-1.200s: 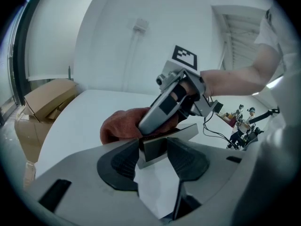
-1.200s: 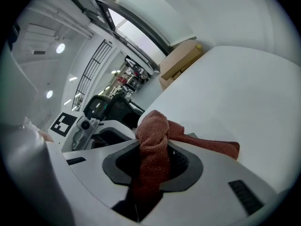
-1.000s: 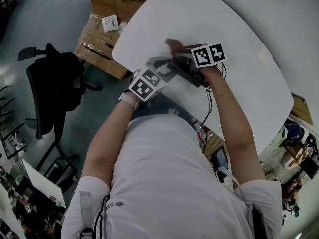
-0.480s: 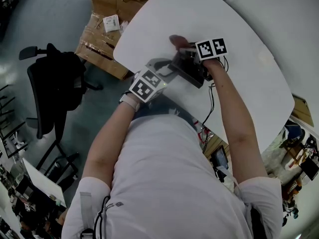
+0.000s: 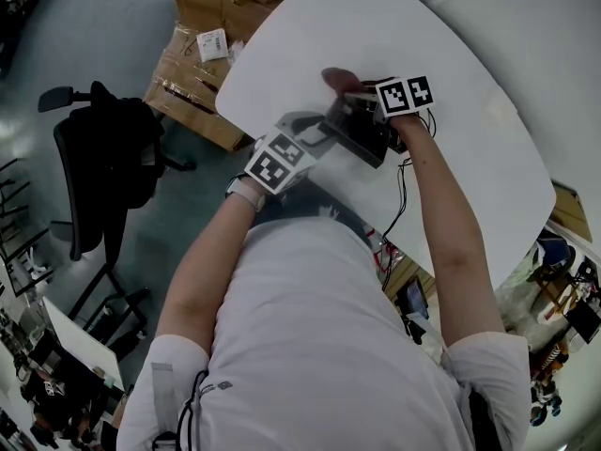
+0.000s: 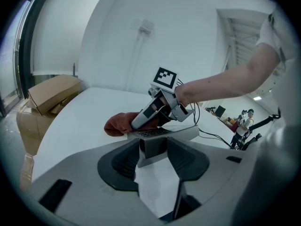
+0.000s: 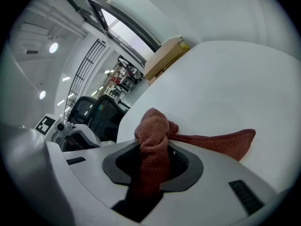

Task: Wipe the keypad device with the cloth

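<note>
The grey keypad device [image 6: 162, 134] lies on the white table, and my left gripper [image 6: 153, 152] is shut on its near edge. In the head view the keypad device [image 5: 355, 132] sits between both grippers, with the left gripper [image 5: 315, 130] at its left. My right gripper [image 7: 153, 157] is shut on the reddish-brown cloth [image 7: 155, 145], whose tail [image 7: 221, 142] trails over the table. From the left gripper view, the right gripper [image 6: 157, 109] presses the cloth [image 6: 120, 124] at the keypad's far end. The cloth [image 5: 335, 78] shows beyond the right gripper [image 5: 371, 97] in the head view.
Cardboard boxes [image 5: 202, 40] stand beside the table's [image 5: 470, 64] left edge. A black office chair [image 5: 103, 158] is on the floor at left. A cable [image 5: 399, 191] runs from the device toward the table's near edge.
My right gripper with the cloth has shifted slightly up and to the right across the keypad's far end. The left gripper has stayed put on the device.
</note>
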Tool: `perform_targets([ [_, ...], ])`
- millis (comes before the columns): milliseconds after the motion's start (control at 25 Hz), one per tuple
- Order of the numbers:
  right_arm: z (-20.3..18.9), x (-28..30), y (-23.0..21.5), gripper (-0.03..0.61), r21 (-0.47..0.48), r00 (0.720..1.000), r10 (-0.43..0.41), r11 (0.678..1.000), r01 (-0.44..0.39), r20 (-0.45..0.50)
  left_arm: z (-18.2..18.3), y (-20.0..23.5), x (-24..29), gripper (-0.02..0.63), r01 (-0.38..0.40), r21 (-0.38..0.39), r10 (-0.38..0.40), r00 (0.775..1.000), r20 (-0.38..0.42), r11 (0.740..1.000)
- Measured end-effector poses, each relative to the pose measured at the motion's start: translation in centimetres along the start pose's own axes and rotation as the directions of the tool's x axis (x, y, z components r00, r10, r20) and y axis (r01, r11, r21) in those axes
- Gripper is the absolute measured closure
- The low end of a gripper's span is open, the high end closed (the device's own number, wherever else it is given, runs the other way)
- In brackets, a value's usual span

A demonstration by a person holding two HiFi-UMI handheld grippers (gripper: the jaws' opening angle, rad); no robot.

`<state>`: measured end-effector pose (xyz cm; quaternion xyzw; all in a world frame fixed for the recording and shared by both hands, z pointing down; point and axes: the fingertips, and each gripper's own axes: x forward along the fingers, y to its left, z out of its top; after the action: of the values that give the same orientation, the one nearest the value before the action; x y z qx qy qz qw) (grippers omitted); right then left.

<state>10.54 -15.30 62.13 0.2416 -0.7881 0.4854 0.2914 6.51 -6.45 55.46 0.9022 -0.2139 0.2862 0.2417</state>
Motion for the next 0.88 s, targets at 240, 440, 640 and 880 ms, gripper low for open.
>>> perform_targets([
  [240,-1.3,-1.3,-1.0,0.466,-0.012,1.0,-0.009,1.0,0.009,-0.003,0.0,0.0,0.0,0.426,-0.008,-0.004,0.008,1.0,0.004,1.0],
  [440,-2.0,-2.3,0.0,0.466,-0.042,1.0,-0.021,0.999,0.021,0.011,-0.2,0.1,0.1,0.426,-0.006,-0.014,0.006,1.0,0.01,1.0],
  [640,-1.9,-2.0,3.1,0.466,-0.076,0.999,0.039,0.996,-0.038,0.013,-0.3,0.1,0.2,0.426,-0.002,-0.02,0.002,1.0,0.011,1.0],
  [880,-1.8,-1.6,5.1,0.472,-0.137,1.0,0.005,0.991,-0.008,-0.027,-0.8,0.4,0.5,0.425,0.002,-0.02,-0.002,1.0,-0.003,1.0],
])
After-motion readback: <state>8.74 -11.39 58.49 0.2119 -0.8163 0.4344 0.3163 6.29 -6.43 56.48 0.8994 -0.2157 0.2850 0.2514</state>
